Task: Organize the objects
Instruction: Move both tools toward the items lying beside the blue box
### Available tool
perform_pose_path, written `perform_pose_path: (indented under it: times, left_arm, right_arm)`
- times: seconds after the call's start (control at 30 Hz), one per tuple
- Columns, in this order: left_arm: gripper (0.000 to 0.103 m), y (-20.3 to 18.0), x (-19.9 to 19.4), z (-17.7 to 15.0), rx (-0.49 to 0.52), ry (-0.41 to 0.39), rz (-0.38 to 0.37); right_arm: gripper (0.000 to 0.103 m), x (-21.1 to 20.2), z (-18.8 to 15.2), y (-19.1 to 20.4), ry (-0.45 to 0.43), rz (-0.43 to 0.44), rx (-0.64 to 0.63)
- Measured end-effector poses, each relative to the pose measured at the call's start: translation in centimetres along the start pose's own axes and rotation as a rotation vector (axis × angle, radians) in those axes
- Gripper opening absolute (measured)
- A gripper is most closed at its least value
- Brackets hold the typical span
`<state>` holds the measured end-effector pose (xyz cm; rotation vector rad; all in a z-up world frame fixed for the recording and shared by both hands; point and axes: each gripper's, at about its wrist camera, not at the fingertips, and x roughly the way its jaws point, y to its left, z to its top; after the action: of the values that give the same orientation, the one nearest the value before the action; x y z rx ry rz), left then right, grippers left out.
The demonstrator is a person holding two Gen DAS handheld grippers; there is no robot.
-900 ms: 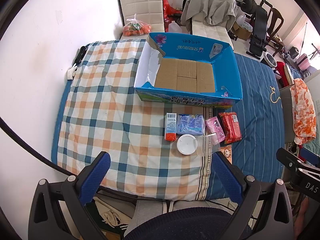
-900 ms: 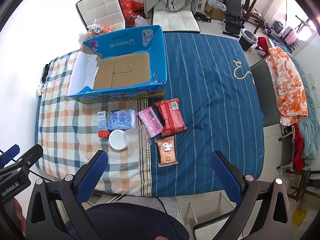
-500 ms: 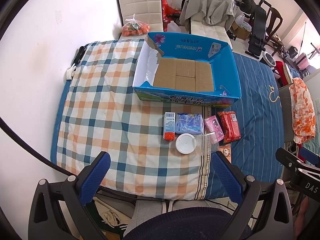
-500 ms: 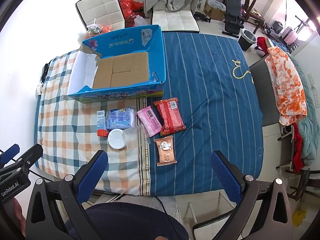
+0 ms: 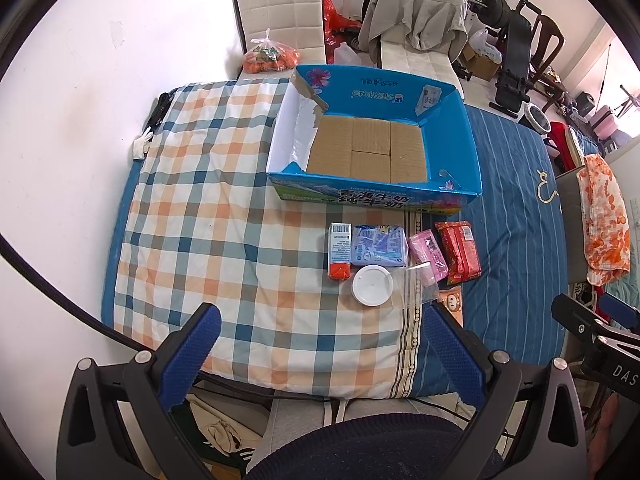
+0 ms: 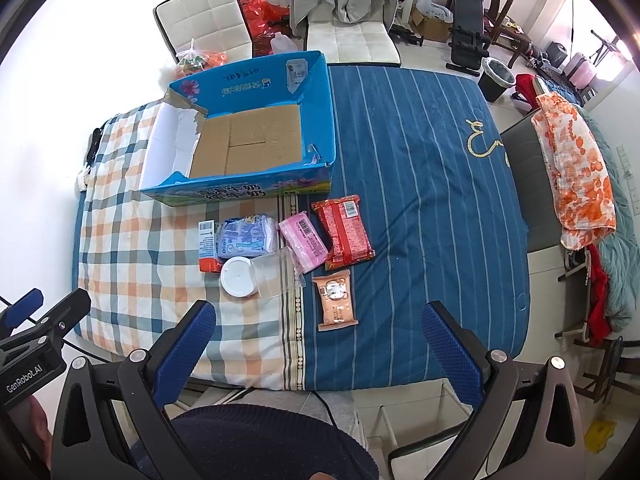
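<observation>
An open blue cardboard box [image 5: 456, 136] [image 6: 316, 92] with a bare brown floor sits on the bed. In front of it lie a small carton [image 5: 340, 250] [image 6: 207, 244], a blue-white packet [image 5: 378, 245] [image 6: 246, 238], a pink packet [image 5: 430, 252] [image 6: 304, 240], a red packet [image 5: 458, 252] [image 6: 346, 230], a white lid [image 5: 372, 285] [image 6: 238, 277], a clear bag [image 6: 278, 274] and an orange packet [image 6: 336, 299]. My left gripper [image 5: 320, 332] and right gripper [image 6: 320, 330] hover high over the bed's near edge, both open and holding nothing.
A checked quilt [image 5: 208, 208] covers the left of the bed, a blue striped sheet [image 6: 420, 200] the right. White chairs [image 6: 204, 20], a bag of oranges [image 5: 270, 56], gym gear [image 5: 516, 60] and a bin [image 6: 496, 78] stand beyond. An orange cloth [image 6: 572, 168] lies at right.
Both views have shifted slightly; the box and items sit a little higher in frame. Nothing on the bed has moved and both grippers remain open.
</observation>
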<state>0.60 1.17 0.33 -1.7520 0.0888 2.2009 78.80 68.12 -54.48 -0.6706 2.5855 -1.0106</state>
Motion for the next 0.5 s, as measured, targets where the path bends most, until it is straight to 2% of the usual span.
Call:
perform_pose_path:
  times: [0.5]
  left_arm:
    - [0.103,0.32,-0.36,-0.42,0.005,-0.011,-0.040]
  right_arm:
    - [0.103,-0.05,0.09,0.96,0.113,-0.005,-0.040]
